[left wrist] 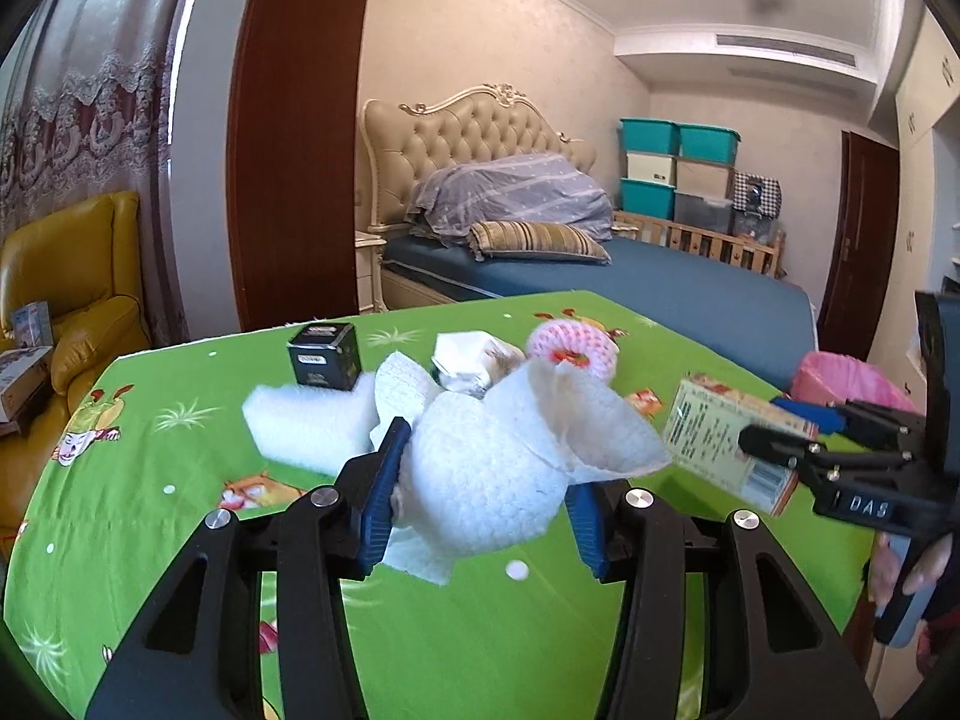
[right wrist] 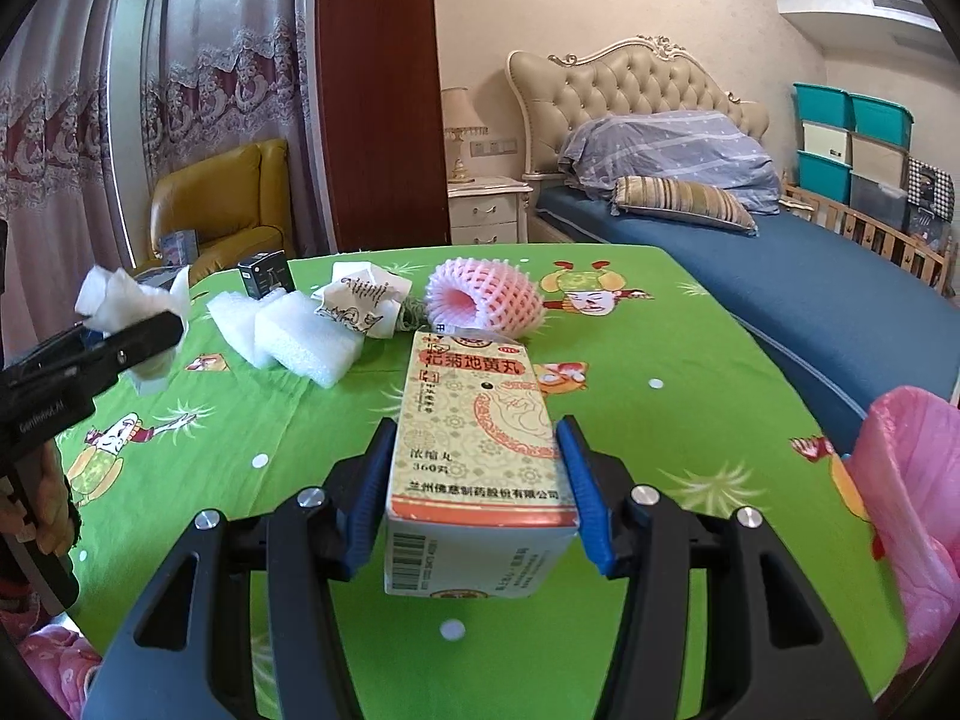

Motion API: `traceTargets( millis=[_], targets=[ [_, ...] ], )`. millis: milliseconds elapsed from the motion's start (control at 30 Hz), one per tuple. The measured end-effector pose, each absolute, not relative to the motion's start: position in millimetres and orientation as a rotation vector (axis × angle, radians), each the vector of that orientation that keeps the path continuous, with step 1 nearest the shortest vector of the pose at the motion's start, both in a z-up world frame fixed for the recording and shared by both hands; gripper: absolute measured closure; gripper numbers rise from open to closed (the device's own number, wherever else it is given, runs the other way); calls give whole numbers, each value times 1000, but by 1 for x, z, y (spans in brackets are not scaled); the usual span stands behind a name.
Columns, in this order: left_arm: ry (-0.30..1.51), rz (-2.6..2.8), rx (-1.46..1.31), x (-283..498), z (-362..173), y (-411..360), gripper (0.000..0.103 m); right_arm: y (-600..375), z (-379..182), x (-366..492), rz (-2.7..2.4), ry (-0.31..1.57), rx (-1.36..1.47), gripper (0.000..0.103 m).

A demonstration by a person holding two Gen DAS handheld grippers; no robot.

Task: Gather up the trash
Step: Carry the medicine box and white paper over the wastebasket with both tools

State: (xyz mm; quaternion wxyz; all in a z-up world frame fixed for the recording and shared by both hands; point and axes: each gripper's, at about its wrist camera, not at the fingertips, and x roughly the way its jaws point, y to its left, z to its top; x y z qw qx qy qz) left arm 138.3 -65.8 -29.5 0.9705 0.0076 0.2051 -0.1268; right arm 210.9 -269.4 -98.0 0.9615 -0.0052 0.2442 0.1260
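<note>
Room: I saw a bedroom, with a bed (right wrist: 780, 294) in blue sheets behind the surface, a tufted headboard, stacked storage bins (right wrist: 852, 144) in the far corner, a yellow armchair (right wrist: 228, 204) by lace curtains.
Surface: a table under a green cartoon-print cloth (right wrist: 690, 420), which filled the foreground in both views.
Trash bag: a pink plastic bag (right wrist: 912, 510) stood at the right edge of the surface, the likely drop point, I judged.
Foam sheets: white packing foam (right wrist: 300, 336) lay toward the far left, beside a small black box (right wrist: 264, 276).
Medicine box: a cream and orange carton (right wrist: 480, 468) was lifted off the cloth, long axis pointing away from me.
Right gripper: the right gripper (right wrist: 474, 480) was pinching the carton across its narrow sides, blue pads flat on the card.
Carton handling: I judged it light, stiff but crushable; the side-wall hold near the closer end seemed sound.
Paper towel: a crumpled white tissue wad (left wrist: 498, 468) was up off the cloth at the near left.
Left gripper: the left gripper (left wrist: 480, 504) was clamped on the wad, loose flaps spilling past the pads.
Tissue handling: I judged it very light, soft, compressible, likely to shed a flap; best held through the dense middle.
Fruit net: a pink foam sleeve (right wrist: 486, 300) sat at the far middle.
Wrapper: crumpled printed paper (right wrist: 360, 300) lay just beside the sleeve.
</note>
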Motion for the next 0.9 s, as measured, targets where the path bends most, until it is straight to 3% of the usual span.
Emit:
traceTargets(
  millis=[900],
  targets=[
    [447,-488,142,138,-28,-176,56,-357,-72,155,80,391,27,51]
  ],
)
